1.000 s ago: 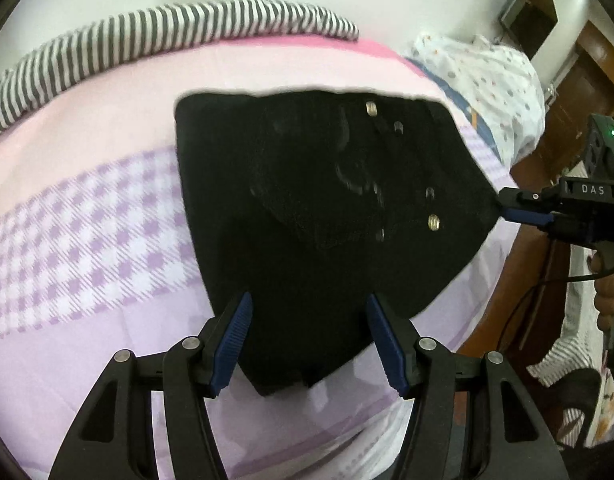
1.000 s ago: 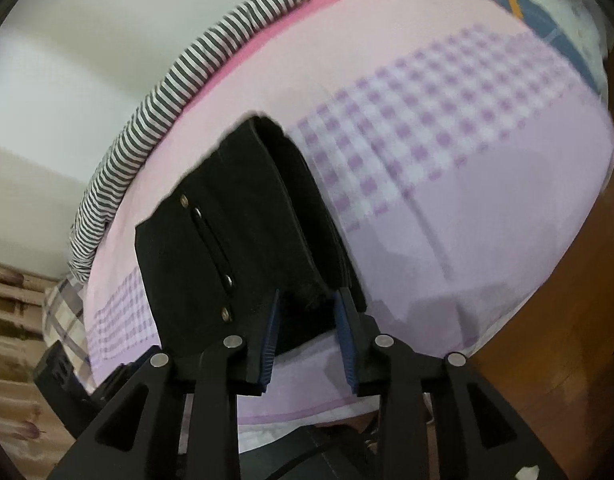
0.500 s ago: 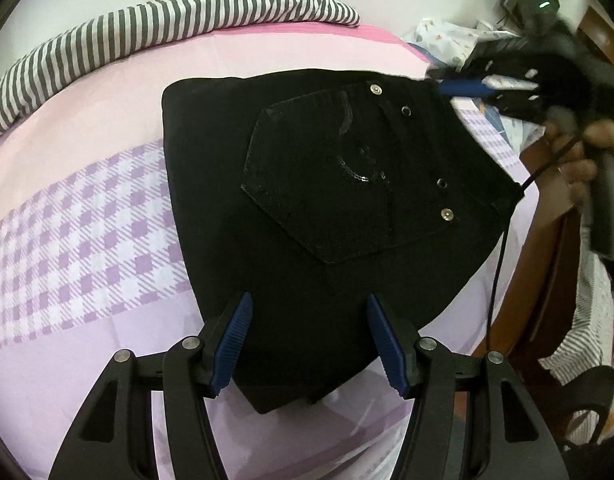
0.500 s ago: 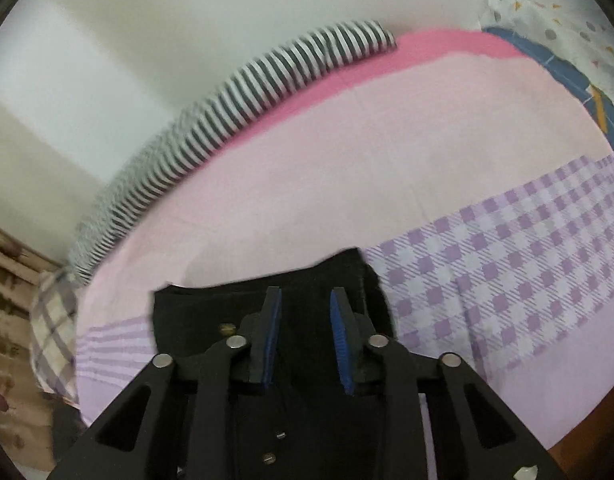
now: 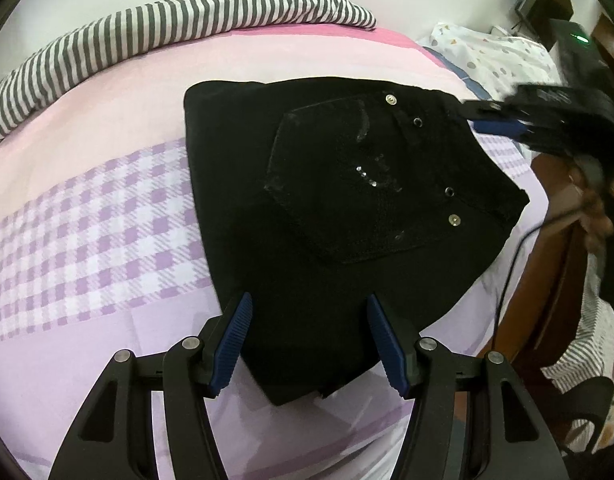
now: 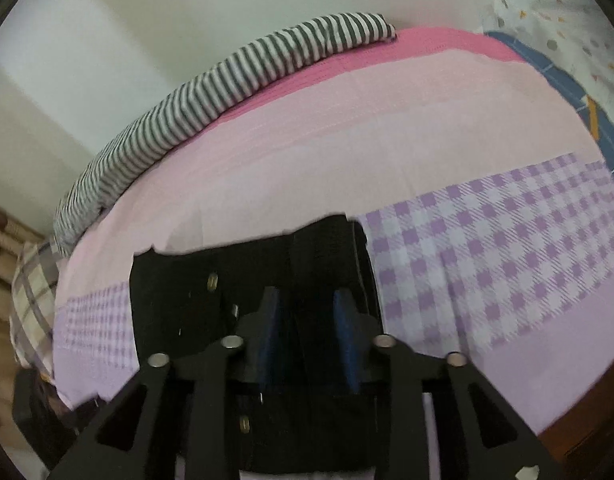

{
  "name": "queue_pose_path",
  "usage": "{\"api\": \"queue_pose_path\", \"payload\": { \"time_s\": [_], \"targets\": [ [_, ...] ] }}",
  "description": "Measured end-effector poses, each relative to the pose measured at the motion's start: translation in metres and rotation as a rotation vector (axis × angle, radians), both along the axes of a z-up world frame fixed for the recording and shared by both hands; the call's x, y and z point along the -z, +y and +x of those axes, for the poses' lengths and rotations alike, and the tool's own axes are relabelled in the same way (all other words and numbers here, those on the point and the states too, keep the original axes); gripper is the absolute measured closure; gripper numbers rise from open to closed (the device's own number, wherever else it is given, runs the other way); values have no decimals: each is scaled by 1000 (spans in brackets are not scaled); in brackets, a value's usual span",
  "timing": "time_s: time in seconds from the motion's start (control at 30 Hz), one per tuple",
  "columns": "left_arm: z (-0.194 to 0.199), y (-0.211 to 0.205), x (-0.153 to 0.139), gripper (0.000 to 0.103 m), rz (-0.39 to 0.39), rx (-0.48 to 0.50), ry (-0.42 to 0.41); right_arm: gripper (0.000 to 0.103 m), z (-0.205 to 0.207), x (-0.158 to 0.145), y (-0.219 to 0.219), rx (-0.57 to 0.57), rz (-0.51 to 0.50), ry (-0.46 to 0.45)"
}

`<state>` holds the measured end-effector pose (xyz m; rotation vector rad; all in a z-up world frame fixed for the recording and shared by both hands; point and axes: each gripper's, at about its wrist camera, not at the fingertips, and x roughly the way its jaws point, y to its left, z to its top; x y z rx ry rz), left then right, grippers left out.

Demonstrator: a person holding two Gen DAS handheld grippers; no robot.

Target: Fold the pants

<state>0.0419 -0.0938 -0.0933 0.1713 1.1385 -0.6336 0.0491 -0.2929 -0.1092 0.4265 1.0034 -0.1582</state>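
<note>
Black pants (image 5: 347, 216), folded into a compact bundle with the back pocket and rivets facing up, lie on the pink-and-lilac checked bedsheet (image 5: 87, 240) near the bed's right edge, with a striped blanket (image 5: 167, 28) along the far side. We hold our left gripper (image 5: 309, 344) about half open over the bundle's near edge, its pads clear of the cloth. Our right gripper (image 6: 307, 320) sits at the bundle's far right corner, jaws opening above the cloth and gripping nothing that we can see.

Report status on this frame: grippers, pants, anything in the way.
Left hand-held gripper open over near edge of black pants. Right hand-held gripper opening at far corner. Pants folded on bedsheet. Nothing in the way.
</note>
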Motion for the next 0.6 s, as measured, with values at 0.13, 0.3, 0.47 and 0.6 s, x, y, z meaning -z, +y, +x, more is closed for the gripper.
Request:
{"api": "queue_pose_path", "payload": {
  "time_s": [0.13,0.3,0.47,0.6],
  "targets": [
    [-4,4,2,42,13,-4,-2,72,-32,0,11,-28,1,25],
    [-7,4,3,42,31,-6,-7,73,-59,9,14,-39,-18,43],
    [-14,-2,3,42,50,-7,-23,72,-60,16,21,-64,-73,54],
    [-15,-1,2,42,38,-10,-21,71,-55,19,21,-79,-82,56]
  ]
}}
